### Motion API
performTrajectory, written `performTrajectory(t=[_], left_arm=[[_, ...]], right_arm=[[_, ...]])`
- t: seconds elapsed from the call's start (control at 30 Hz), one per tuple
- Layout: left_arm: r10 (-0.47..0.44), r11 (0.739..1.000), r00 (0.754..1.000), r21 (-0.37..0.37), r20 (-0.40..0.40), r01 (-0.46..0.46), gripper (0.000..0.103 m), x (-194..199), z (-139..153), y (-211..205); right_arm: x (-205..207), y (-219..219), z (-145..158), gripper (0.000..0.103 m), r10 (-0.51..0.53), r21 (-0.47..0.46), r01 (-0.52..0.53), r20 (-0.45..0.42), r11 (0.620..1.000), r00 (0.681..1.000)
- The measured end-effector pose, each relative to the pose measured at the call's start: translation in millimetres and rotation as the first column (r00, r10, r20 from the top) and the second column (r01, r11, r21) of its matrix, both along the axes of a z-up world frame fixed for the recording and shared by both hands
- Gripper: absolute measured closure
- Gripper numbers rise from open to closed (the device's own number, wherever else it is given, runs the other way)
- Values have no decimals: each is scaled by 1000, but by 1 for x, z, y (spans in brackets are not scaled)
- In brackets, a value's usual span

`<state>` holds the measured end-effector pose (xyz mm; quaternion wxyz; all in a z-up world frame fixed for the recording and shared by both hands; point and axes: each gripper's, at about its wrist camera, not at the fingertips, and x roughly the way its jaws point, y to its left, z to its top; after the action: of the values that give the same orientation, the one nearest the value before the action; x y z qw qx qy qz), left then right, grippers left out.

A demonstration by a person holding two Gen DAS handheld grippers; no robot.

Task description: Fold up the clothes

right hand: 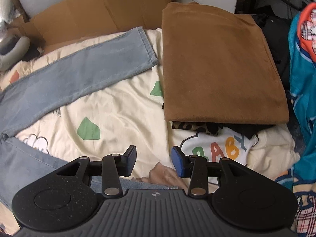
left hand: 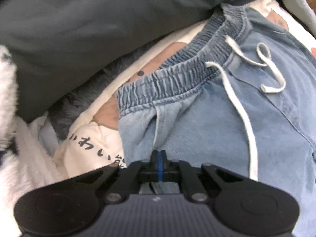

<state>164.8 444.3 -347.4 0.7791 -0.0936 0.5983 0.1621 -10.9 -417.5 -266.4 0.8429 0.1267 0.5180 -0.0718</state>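
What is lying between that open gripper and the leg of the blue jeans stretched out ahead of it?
Nothing visible does. The right gripper hangs open over bare cream bedding, and the jeans leg lies flat beyond it, uncovered. The folded brown garment sits off to the side, its edge just beside the hem.

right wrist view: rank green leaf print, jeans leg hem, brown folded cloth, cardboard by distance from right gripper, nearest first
From the right gripper, open over the quilt:
1. Green leaf print, just ahead, left.
2. Brown folded cloth, ahead right; its near edge is closer than the hem.
3. Jeans leg hem, ahead, center-left.
4. Cardboard, at the back, behind the jeans leg.
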Motion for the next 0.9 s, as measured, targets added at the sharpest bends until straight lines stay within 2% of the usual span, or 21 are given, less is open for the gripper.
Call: performTrajectory(t=[0.1, 0.23, 0.33, 0.4, 0.57, 0.7, 0.9], left_arm=[[-13, 1000, 1000, 4, 12, 13, 89, -6, 15, -8], [18, 999, 999, -51, 50, -15, 85, -19, 33, -16], [53, 994, 996, -98, 76, -45, 71, -32, 46, -24], [55, 993, 995, -112, 80, -46, 68, -40, 50, -32], [80, 988, 993, -136, 82, -68, 62, -55, 53, -44], [80, 987, 994, -144, 72, -69, 58, -65, 51, -57], [61, 986, 997, -155, 37, -54, 54, -81, 40, -79]], right_arm=[[-6, -6, 0, 52, -24, 21, 24, 7, 999, 1000], [-16, -12, 1, 51, -48, 51, 47, 22, 998, 999], [-30, -19, 2, 49, -82, 80, 79, 31, 994, 996], [-39, -24, 1, 48, -110, 98, 106, 31, 990, 993], [-63, -45, -4, 48, -242, 197, 233, 20, 952, 970], [-79, -55, -11, 44, -295, 222, 287, 4, 932, 956], [-105, -64, -32, 44, -395, 305, 400, -80, 864, 915]])
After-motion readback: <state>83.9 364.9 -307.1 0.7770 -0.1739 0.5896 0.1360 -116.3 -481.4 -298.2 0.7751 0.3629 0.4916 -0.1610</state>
